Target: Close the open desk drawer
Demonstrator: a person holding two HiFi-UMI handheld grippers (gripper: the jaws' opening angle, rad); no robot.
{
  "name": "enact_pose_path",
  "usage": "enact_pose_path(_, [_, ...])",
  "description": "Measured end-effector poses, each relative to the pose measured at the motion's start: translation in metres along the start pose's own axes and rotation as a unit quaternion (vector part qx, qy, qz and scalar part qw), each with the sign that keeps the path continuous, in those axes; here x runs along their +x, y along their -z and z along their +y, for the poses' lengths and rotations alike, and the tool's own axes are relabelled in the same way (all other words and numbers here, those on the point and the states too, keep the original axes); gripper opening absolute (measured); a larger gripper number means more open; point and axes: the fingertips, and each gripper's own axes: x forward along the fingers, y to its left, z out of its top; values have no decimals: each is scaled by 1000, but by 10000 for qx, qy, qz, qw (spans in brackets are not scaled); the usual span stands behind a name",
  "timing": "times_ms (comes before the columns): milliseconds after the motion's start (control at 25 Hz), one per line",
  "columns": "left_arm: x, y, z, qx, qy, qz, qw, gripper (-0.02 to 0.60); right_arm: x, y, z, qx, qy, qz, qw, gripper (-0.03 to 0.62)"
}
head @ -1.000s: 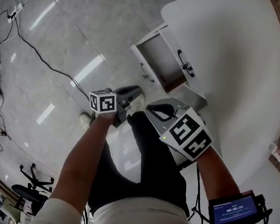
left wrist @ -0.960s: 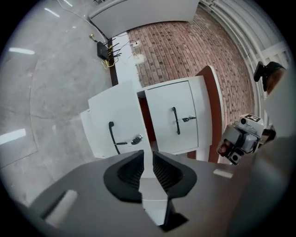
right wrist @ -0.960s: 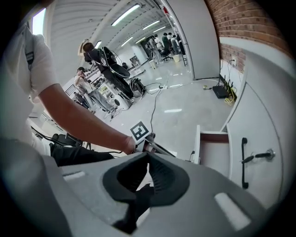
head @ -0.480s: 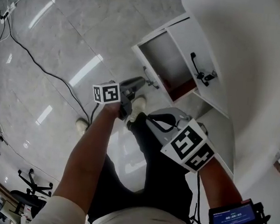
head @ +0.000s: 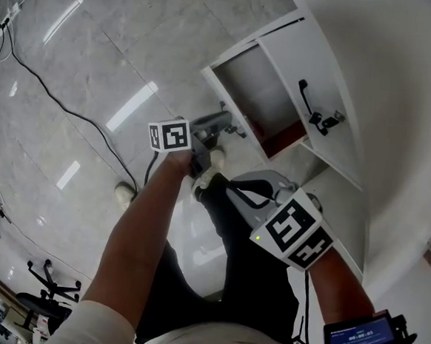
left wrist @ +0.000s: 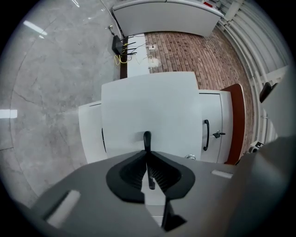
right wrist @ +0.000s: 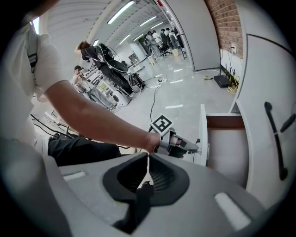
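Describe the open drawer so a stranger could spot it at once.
Start at the big white desk at the head view's right. The open drawer juts from it over the grey floor. Alone among the white fronts it stands pulled out, grey inside showing; the shut front beside it bears a black handle and a lock.

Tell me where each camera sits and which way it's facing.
Head view: on the person's head, looking steeply down at the open drawer; left arm, right arm and legs show.
Left gripper view: on the left hand-held gripper, facing the drawer handle gripped in its own jaws, which have just been closing.
Right gripper view: on the right hand-held gripper, jaws together, facing the left arm.
Shared: both gripper views show the drawer.
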Motion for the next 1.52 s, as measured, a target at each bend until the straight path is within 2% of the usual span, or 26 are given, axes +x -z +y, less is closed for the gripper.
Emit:
enact_pose_path(360, [3,-4,-8,-105,43,-156,9998,26,-2,4,5,20,-75,24,10000,12])
enact_pose_path(680, [39,-16,-19,-36,113,-94,9999,26,-5,4,12,41,-146,64,9999,12])
enact_pose_path(1520, [90,-31,-41,29,447,-67,9990,28,-11,9,5,175,65,104,9998,12])
